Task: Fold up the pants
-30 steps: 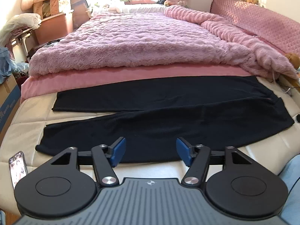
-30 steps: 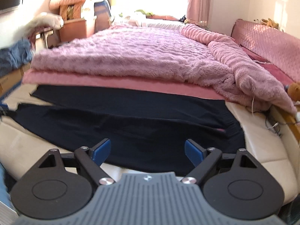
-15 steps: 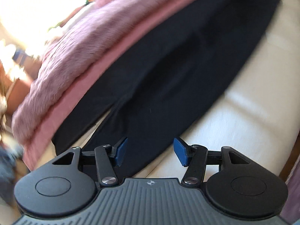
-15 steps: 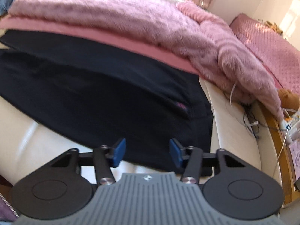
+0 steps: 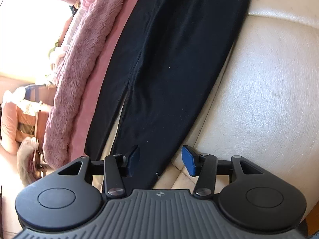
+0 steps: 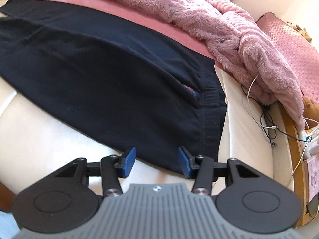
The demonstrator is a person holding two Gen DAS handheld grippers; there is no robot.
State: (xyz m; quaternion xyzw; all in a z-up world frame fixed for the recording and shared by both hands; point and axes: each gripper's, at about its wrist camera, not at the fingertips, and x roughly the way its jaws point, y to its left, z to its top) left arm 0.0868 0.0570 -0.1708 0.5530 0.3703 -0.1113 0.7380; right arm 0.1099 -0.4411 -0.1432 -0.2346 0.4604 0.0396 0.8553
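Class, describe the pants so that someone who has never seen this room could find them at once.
Start at the bed, with its cream surface. In front of the fluffy pink blanket and the pink sheet, the pants lie flat along the near edge. They are the only dark, near-black thing among pink and cream.

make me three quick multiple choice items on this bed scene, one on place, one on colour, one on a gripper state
1. Which part of the black fabric pants lies before the right gripper?
A. leg cuff
B. waistband end
C. knee

2. What colour is the fluffy blanket beyond the pants?
A. pink
B. green
C. grey

3. How do the left gripper jaws stand?
A. clamped on the blanket
B. apart, pant-leg end between them
C. shut, empty

Answers:
1 B, the gathered waistband sits just ahead of its pads.
2 A, the pile is plainly pink.
3 B, the closing blue pads flank the leg's end.
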